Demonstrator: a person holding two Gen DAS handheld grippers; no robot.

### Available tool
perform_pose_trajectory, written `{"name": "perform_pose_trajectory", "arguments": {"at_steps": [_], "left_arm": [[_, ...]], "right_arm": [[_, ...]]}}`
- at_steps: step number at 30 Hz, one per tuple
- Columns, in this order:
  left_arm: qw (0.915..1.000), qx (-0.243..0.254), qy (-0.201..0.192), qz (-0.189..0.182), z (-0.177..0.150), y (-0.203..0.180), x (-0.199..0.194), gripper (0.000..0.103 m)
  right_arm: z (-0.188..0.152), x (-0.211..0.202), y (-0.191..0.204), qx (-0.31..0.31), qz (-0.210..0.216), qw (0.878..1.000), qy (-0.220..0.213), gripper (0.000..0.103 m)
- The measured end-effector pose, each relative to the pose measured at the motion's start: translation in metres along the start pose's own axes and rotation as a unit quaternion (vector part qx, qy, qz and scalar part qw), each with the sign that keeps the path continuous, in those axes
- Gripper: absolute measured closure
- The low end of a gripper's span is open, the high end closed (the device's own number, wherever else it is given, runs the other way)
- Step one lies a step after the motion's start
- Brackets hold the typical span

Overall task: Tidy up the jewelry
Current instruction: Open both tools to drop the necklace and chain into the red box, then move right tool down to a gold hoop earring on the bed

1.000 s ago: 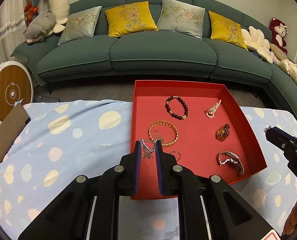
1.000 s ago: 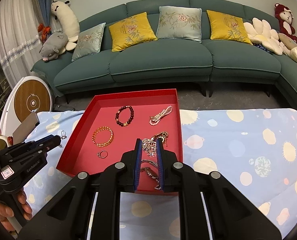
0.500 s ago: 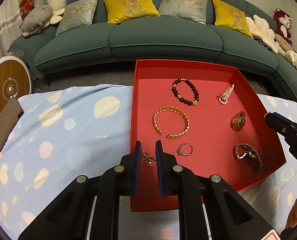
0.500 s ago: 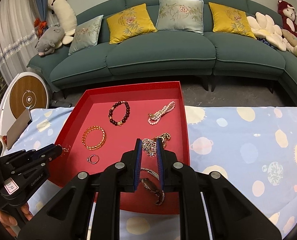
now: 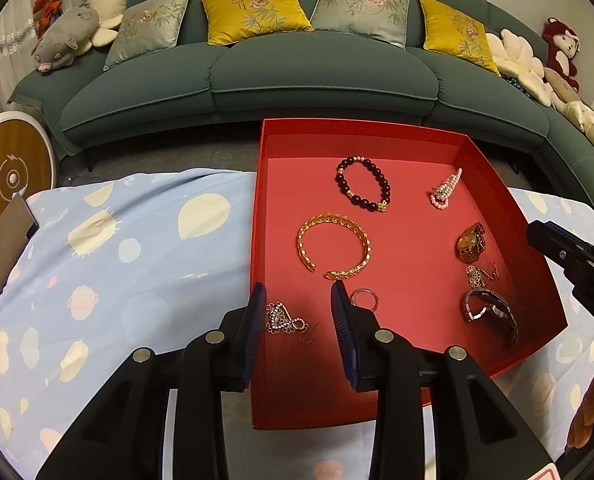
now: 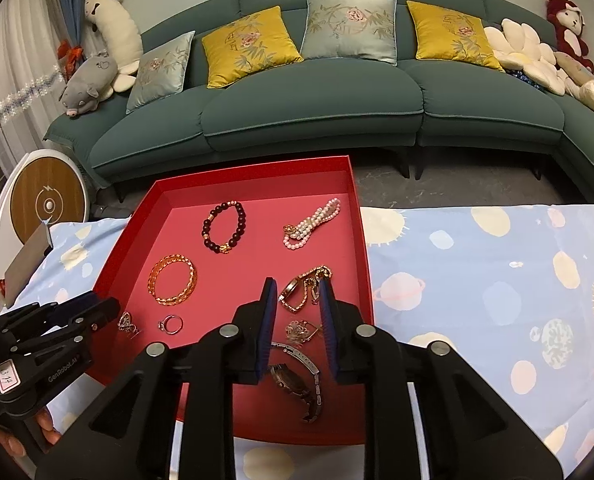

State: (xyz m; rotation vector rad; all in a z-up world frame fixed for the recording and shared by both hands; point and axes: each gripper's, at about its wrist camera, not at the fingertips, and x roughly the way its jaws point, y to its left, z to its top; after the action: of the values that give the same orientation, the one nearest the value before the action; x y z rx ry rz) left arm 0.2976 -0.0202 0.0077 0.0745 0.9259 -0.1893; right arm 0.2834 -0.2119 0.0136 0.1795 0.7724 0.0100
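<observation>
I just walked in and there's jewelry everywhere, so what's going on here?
A person holding two grippers is sorting jewelry into a shallow red cardboard tray on a blue planet-print cloth. The left gripper is open above a small silver filigree earring lying in the tray's near left corner. The right gripper is open too, over another silver earring between two watches. A gold bangle, dark bead bracelet, pearl strand and ring also lie inside.

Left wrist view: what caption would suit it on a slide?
Open left gripper over a silver earring lying in the red tray among bracelets and watches.
</observation>
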Motion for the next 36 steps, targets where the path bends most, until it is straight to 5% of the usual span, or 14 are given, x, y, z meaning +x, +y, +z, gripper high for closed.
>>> {"name": "perform_pose_trajectory", "arguments": {"at_steps": [5, 7, 17, 26, 36], "left_arm": [[0.9999, -0.007, -0.006, -0.005, -0.001, 0.001, -0.011, 0.070], [0.9998, -0.011, -0.016, 0.007, -0.003, 0.002, -0.019, 0.061], [0.9986, -0.034, -0.039, 0.008, -0.024, 0.001, -0.065, 0.061], [0.9983, -0.037, -0.044, -0.004, -0.057, 0.001, -0.101, 0.061], [0.9989, -0.029, -0.037, -0.003, -0.087, -0.004, -0.113, 0.061]], "right_arm": [[0.004, -0.016, -0.001, 0.004, 0.003, 1.000, -0.014, 0.073], [0.004, -0.026, -0.001, 0.004, 0.007, 1.000, -0.019, 0.070], [-0.024, -0.086, -0.007, 0.030, 0.029, 0.999, -0.021, 0.069], [-0.071, -0.126, 0.009, 0.013, 0.039, 0.999, -0.020, 0.065], [-0.135, -0.123, 0.041, -0.056, 0.049, 0.997, 0.029, 0.064]]}}
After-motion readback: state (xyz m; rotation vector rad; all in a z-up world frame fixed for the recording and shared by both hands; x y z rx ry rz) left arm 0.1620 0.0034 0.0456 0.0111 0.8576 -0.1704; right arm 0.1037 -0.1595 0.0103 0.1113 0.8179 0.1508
